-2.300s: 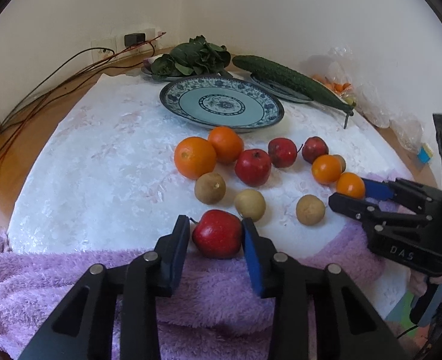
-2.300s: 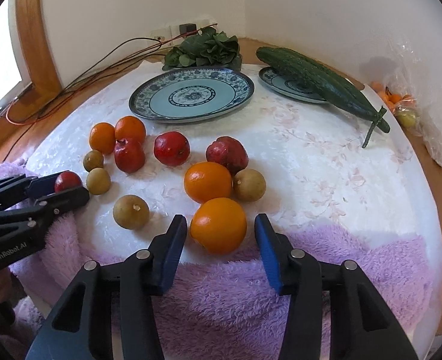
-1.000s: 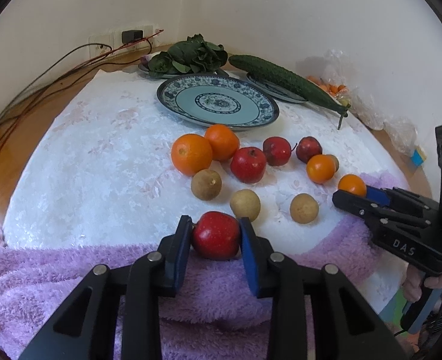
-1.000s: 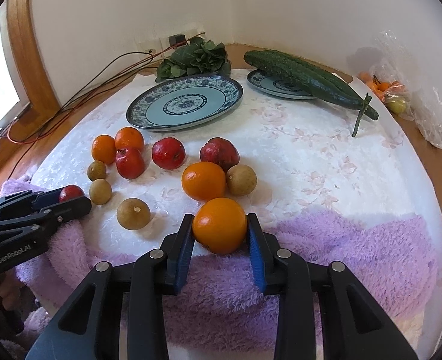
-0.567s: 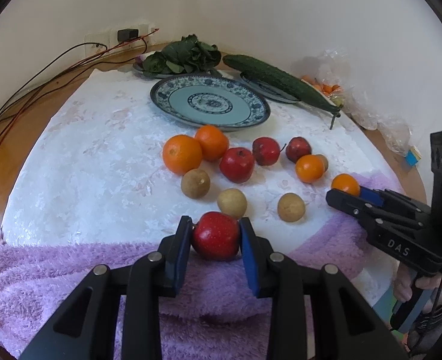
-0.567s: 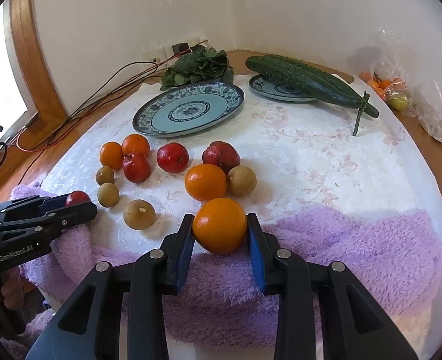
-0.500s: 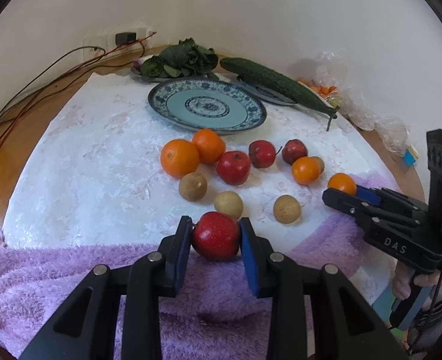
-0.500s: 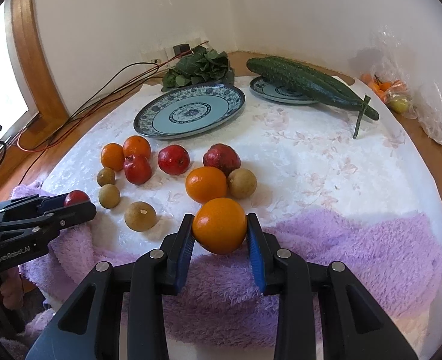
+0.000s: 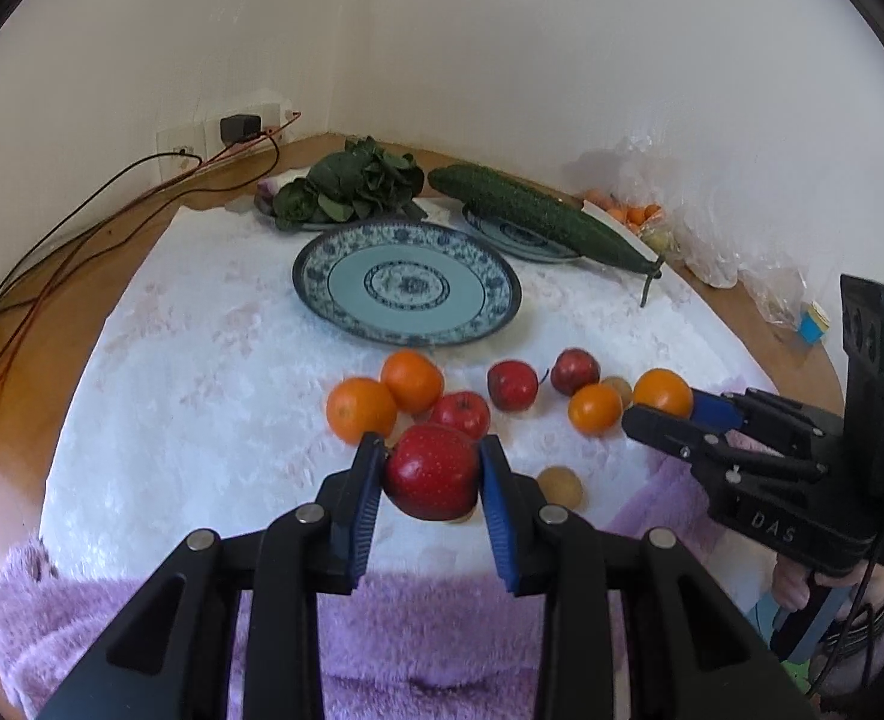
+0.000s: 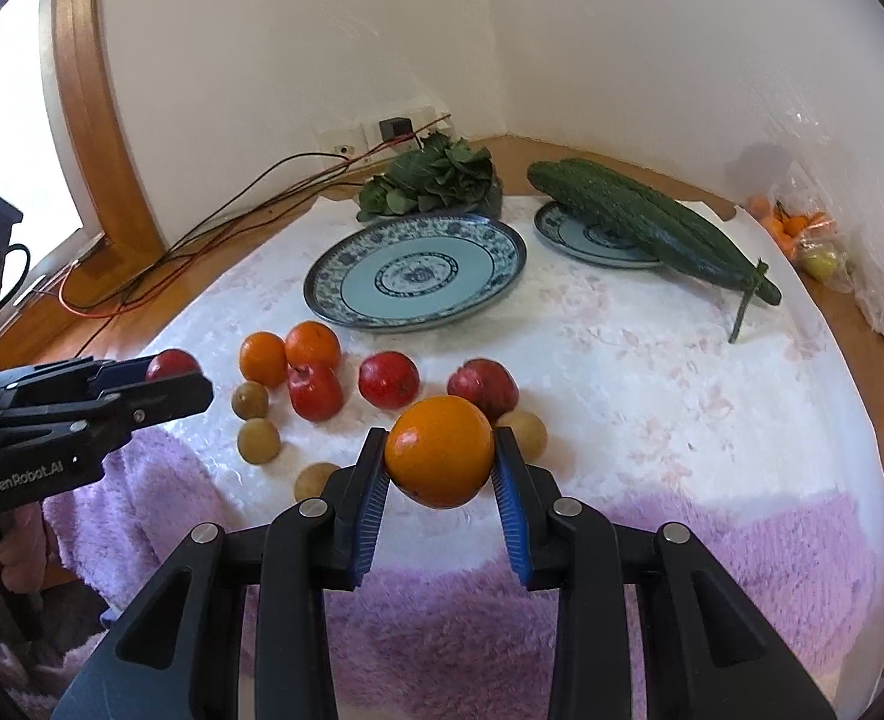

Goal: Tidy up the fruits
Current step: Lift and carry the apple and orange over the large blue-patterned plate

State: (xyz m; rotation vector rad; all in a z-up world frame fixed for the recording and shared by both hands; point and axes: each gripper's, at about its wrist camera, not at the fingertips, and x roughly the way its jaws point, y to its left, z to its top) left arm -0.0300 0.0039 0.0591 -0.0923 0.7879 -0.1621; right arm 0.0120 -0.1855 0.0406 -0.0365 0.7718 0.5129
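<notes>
My left gripper (image 9: pixel 431 471) is shut on a red apple (image 9: pixel 432 473) and holds it above the white cloth. My right gripper (image 10: pixel 440 461) is shut on an orange (image 10: pixel 440 451), also lifted; that orange shows in the left wrist view (image 9: pixel 662 391) too. An empty blue patterned plate (image 9: pixel 407 283) sits beyond the loose fruit. On the cloth lie oranges (image 9: pixel 361 408), red apples (image 9: pixel 512 384) and small brown fruits (image 9: pixel 559 486). The left gripper with its apple (image 10: pixel 171 365) shows at the left of the right wrist view.
A bunch of leafy greens (image 9: pixel 349 187) and two cucumbers (image 9: pixel 538 217) on a smaller plate (image 10: pixel 592 238) lie at the back. Cables (image 9: pixel 76 228) run along the left wooden edge. A plastic bag of fruit (image 10: pixel 805 234) sits at the right. A purple towel (image 9: pixel 418 654) covers the near edge.
Both grippers closed on their fruit, then lifted it off the towel's edge and carried it forward over the loose fruit towards the plate.
</notes>
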